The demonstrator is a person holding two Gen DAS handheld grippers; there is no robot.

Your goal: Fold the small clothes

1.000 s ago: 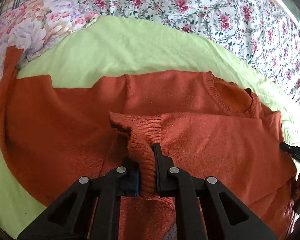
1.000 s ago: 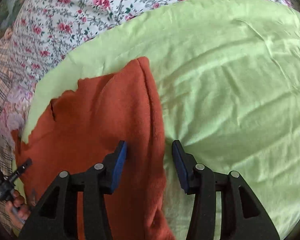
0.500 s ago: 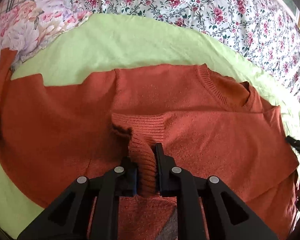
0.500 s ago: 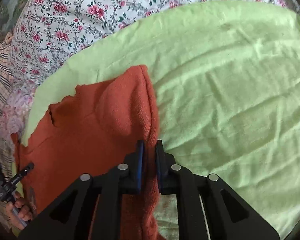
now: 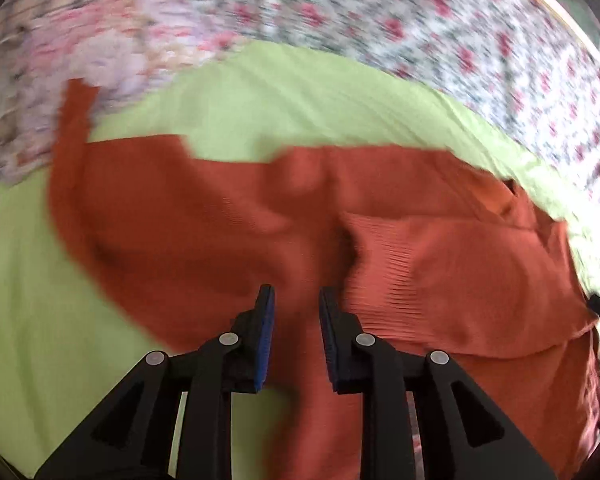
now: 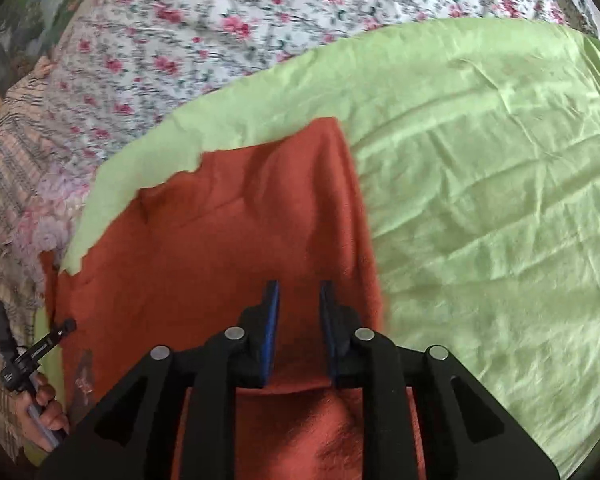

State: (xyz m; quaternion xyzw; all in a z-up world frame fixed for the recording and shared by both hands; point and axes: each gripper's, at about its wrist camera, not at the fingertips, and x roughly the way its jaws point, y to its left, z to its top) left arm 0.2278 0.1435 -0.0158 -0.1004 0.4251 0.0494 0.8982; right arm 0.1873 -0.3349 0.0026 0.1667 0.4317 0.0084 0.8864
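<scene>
A bed under a rose-print quilt (image 6: 260, 20) — lime-green sheet (image 6: 480, 180) over it, daylight-bright, creased

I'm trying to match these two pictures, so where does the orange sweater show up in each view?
Left wrist: the orange sweater spreads across the middle, ribbed cuff right of centre.
Right wrist: it fills the lower left to centre, running under the fingers.
Shared landmark: the green sheet under the sweater.
</scene>
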